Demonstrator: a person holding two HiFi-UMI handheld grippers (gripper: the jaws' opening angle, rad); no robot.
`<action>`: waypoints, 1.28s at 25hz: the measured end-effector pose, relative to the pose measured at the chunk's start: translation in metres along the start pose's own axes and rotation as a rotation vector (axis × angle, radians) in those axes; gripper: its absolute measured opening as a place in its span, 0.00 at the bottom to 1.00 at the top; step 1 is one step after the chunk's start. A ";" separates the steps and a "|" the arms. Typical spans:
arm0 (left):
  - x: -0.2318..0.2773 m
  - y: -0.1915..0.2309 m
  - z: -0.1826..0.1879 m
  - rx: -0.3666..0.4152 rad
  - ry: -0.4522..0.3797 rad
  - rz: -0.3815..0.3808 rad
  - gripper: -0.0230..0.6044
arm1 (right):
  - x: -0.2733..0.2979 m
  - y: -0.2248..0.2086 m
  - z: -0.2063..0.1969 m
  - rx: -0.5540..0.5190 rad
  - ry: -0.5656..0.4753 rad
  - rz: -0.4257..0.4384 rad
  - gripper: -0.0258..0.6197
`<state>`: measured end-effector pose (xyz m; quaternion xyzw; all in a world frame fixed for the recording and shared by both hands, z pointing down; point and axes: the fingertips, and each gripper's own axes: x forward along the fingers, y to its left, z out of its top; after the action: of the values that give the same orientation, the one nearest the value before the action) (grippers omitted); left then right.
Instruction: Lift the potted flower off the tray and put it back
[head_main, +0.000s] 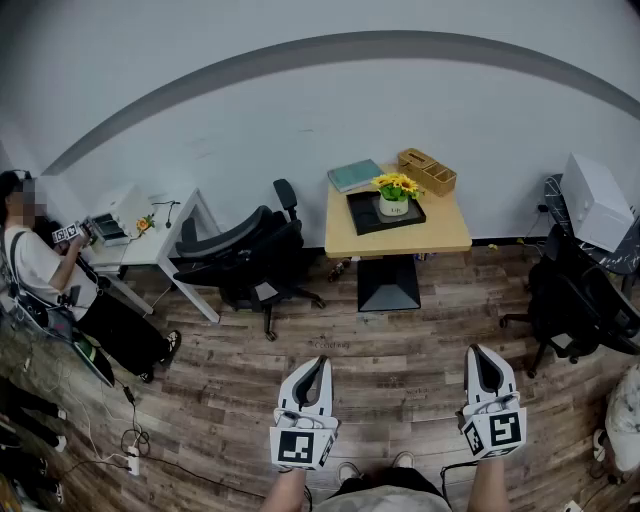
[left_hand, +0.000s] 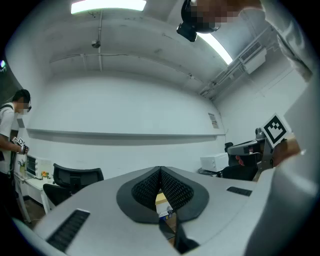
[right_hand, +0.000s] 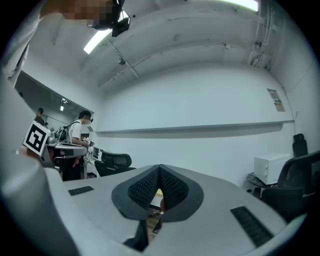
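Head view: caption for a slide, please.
Shut, empty left gripper and right gripper, far from the potted flower on its tray.

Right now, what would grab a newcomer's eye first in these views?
The yellow potted flower on its black tray, on the small wooden table by the far wall in the head view. Next, low in the foreground, the left gripper and right gripper, both with jaws shut and empty, well short of the table. A person is at a white desk at far left.

I see the potted flower (head_main: 395, 190) yellow over a white pot, the tray (head_main: 364, 216) black, my left gripper (head_main: 320, 362) and right gripper (head_main: 479, 352) white with black-and-white squares.
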<state>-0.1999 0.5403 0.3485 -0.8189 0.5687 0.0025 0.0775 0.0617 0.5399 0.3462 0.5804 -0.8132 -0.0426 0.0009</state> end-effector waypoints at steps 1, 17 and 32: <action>0.001 -0.002 0.000 0.001 0.001 -0.003 0.05 | 0.000 -0.002 0.000 0.002 0.000 0.001 0.06; 0.023 -0.036 -0.014 0.019 0.061 -0.013 0.05 | 0.004 -0.025 -0.010 0.021 -0.036 0.000 0.06; 0.075 -0.085 -0.040 0.026 0.104 -0.069 0.42 | 0.023 -0.075 -0.040 0.054 -0.007 0.104 0.44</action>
<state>-0.0972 0.4942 0.3916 -0.8361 0.5432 -0.0502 0.0583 0.1271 0.4908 0.3797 0.5370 -0.8431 -0.0228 -0.0155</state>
